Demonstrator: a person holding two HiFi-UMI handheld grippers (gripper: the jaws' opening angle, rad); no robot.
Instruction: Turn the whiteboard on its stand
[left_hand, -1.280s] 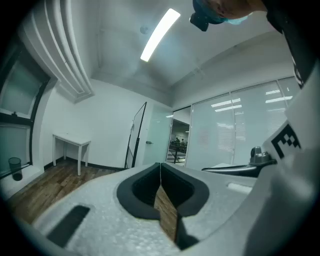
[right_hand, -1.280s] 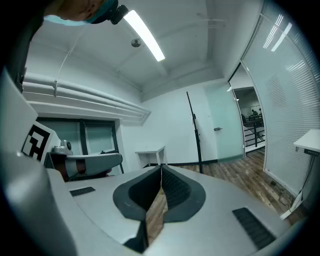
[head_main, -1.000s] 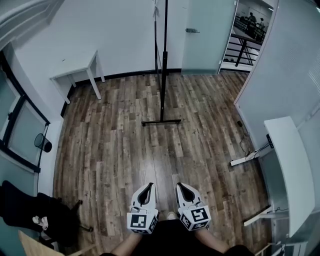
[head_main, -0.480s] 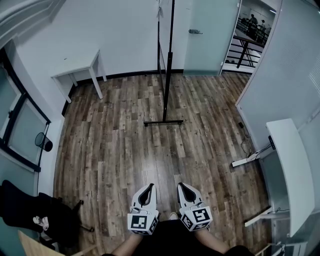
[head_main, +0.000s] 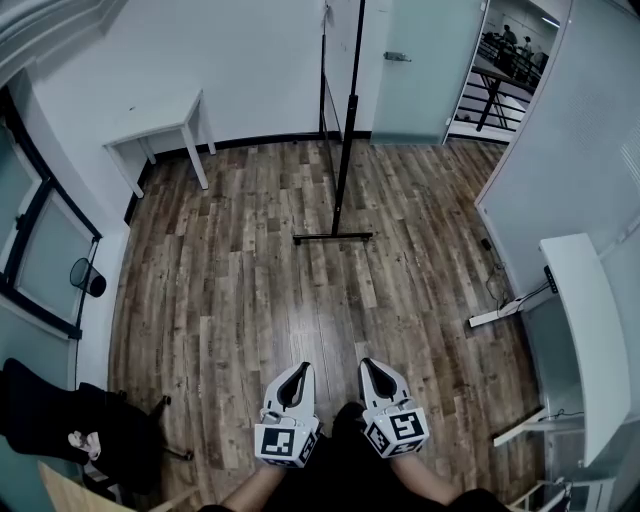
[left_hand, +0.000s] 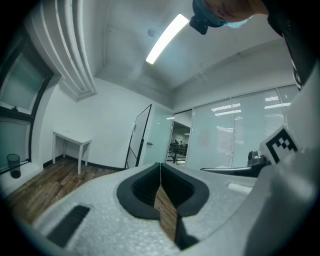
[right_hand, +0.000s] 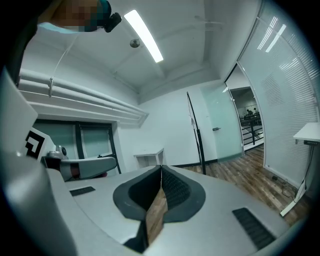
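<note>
Jaws of my left gripper (head_main: 299, 370) and right gripper (head_main: 367, 367) both pressed together, empty, held side by side and roughly level over the near wood floor (head_main: 240, 270); whiteboard (head_main: 326, 75) stands edge-on on its stand (head_main: 343, 165), well apart, by the far wall (head_main: 250, 60).

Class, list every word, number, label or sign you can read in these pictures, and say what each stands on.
None can be read.
The left tongs and right tongs bear only square black-and-white patterns, no letters.
The whiteboard shows edge-on, so its face cannot be seen.
</note>
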